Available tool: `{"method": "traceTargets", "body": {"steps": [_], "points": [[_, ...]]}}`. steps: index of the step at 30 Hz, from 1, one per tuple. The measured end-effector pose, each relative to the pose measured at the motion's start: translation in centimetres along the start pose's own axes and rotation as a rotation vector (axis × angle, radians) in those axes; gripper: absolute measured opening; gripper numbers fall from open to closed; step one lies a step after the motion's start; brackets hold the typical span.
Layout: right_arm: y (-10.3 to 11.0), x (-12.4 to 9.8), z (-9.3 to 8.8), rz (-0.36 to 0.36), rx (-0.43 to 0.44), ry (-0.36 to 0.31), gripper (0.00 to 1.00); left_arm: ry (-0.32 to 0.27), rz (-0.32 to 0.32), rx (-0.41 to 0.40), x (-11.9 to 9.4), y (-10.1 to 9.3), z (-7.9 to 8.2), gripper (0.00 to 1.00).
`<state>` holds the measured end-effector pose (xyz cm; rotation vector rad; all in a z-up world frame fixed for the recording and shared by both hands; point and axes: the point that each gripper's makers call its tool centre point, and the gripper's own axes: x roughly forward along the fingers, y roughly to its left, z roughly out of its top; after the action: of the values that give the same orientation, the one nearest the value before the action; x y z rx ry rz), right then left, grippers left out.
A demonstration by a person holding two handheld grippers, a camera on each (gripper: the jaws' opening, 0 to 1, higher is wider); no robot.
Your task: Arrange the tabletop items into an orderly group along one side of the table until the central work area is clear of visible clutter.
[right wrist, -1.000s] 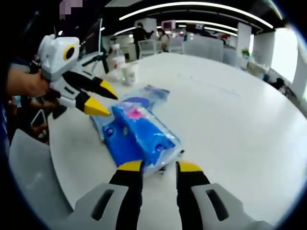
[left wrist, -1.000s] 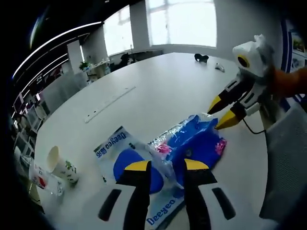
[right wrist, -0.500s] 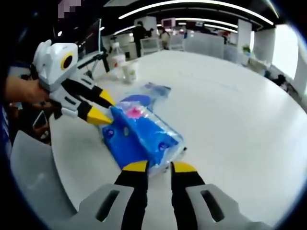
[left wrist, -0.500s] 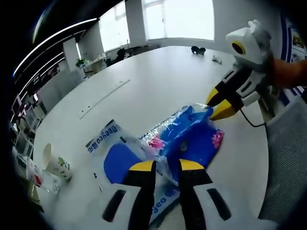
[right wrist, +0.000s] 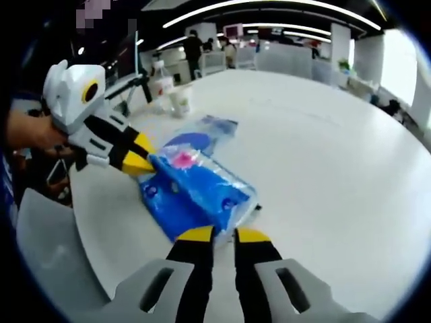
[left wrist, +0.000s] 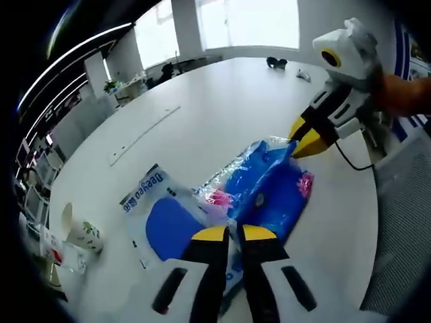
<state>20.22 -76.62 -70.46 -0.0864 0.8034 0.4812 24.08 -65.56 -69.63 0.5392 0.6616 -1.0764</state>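
A blue plastic-wrapped tissue pack [left wrist: 266, 192] lies near the table's edge. My left gripper [left wrist: 236, 233] is shut on the wrapping at its near end, and in the right gripper view it [right wrist: 141, 156] comes in from the left at the pack's [right wrist: 195, 188] far corner. My right gripper [right wrist: 224, 235] is shut on the opposite end; in the left gripper view it [left wrist: 303, 138] pinches the pack's far corner. A flatter white and blue "Deeyeo" bag [left wrist: 161, 215] lies partly under the pack [right wrist: 202, 131].
A paper cup [left wrist: 84, 232] and a small wrapped item stand near the table's left edge; the cup [right wrist: 180, 101] sits beside a bottle [right wrist: 161, 79]. A grey chair back [left wrist: 404, 222] is close by. Small dark items [left wrist: 276, 62] lie far off on the white table [left wrist: 222, 114].
Both pairs of jaws have narrowed from open to shut on the blue pack's two ends. The right gripper has come down onto the pack's corner.
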Motion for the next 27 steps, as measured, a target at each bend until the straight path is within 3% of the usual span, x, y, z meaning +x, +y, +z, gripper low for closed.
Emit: {"method": "traceTargets", "body": {"steps": [3, 17, 27], "points": [[0.1, -0.2, 0.2, -0.008, -0.044, -0.007, 0.01, -0.004, -0.008, 0.003, -0.3, -0.2, 0.5, 0.02], [-0.7, -1.2, 2.1, -0.015, -0.022, -0.071, 0.0, -0.023, 0.005, 0.022, -1.5, 0.0, 2.3, 0.0], [-1.4, -2.7, 3.7, -0.054, -0.043, -0.156, 0.0, -0.069, 0.043, 0.047, -2.3, 0.5, 4.4, 0.0]]}}
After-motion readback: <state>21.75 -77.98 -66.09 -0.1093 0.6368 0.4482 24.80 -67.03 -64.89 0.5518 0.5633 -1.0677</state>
